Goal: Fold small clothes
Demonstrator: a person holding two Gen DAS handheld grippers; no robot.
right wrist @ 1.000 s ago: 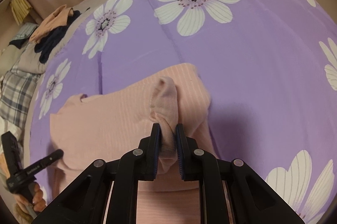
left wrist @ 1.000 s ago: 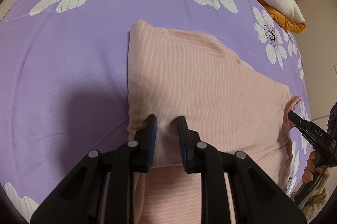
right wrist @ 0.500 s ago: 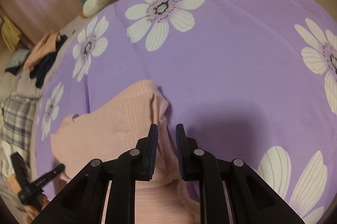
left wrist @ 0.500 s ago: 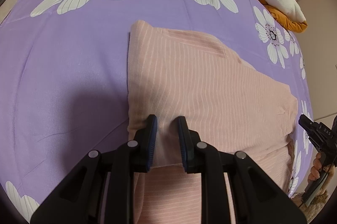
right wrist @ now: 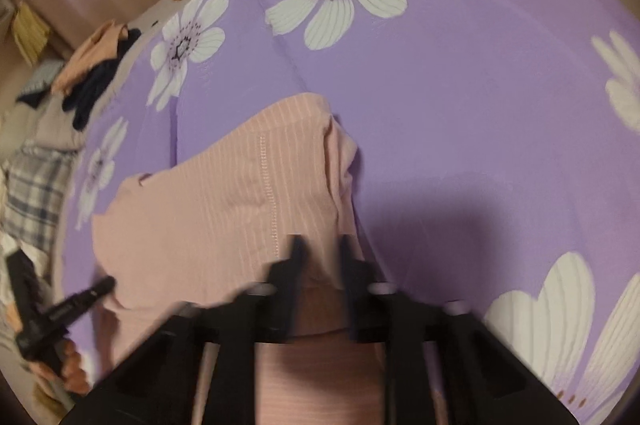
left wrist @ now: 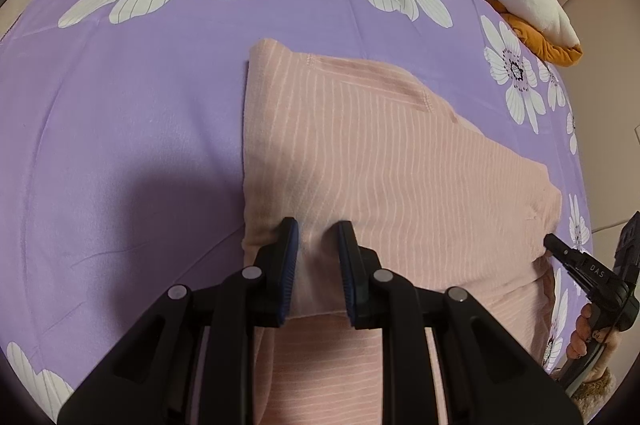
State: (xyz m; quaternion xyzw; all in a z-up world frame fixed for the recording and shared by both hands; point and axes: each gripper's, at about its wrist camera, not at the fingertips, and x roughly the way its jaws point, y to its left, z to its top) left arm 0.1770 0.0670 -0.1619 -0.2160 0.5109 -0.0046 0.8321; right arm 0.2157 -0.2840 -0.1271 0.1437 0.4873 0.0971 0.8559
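Across the middle of the left wrist view, the pink garment point(left wrist: 400, 165) lies folded on the purple flowered bed cover point(left wrist: 120, 125), with its near fold edge running across the lower part of the frame. Our left tool point(left wrist: 316, 233) straddles that edge at lower centre, and its narrow jaws appear to pinch a raised strip of the cloth. Our right tool point(right wrist: 320, 245) sits at the garment's right-hand edge. Its jaws have just been closing and are now practically shut. Pink cloth shows between them, but the blur hides whether they have caught any.

To fold well from here, we judge that the left tool should keep its pinch steady as an anchor. The right tool needs a firm hold on both layers at its corner before we lift. Both corners should then travel together so the stripes stay straight and the edge does not sag.

The only writing we can read is "DAS", in white letters on the right tool at the right edge of the left wrist view.
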